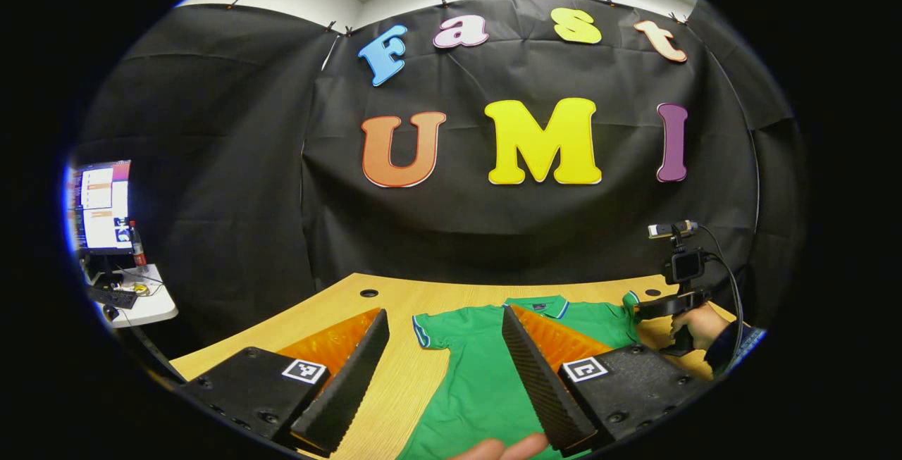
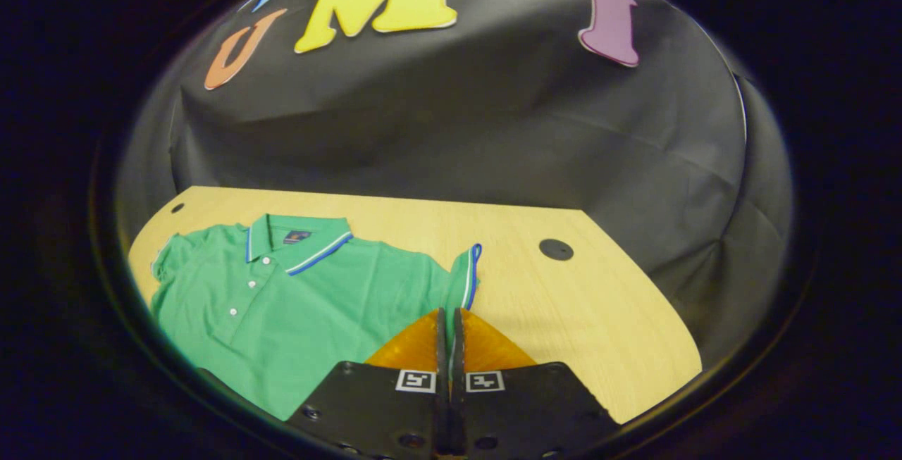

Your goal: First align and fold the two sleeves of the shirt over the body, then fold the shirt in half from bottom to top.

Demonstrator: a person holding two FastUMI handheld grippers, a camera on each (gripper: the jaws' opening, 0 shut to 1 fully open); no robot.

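A green polo shirt (image 1: 479, 375) with blue-and-white trim lies face up on the wooden table (image 1: 394, 375), collar (image 2: 299, 238) toward the wall. My left gripper (image 1: 445, 312) hovers open over the shirt's left side, one finger over bare wood, the other over the chest. In the right gripper view my right gripper (image 2: 449, 312) is shut on the right sleeve (image 2: 461, 280), whose striped cuff stands up just past the fingertips. The left gripper view shows that right gripper (image 1: 662, 305) far off at the shirt's right sleeve, held by a hand (image 1: 697, 326).
The table has round cable holes (image 1: 368, 293) (image 2: 556, 249) near its back edge. A white side table (image 1: 141, 301) with a monitor (image 1: 102, 206) and a bottle stands at the far left. Fingertips (image 1: 500, 449) show at the bottom edge.
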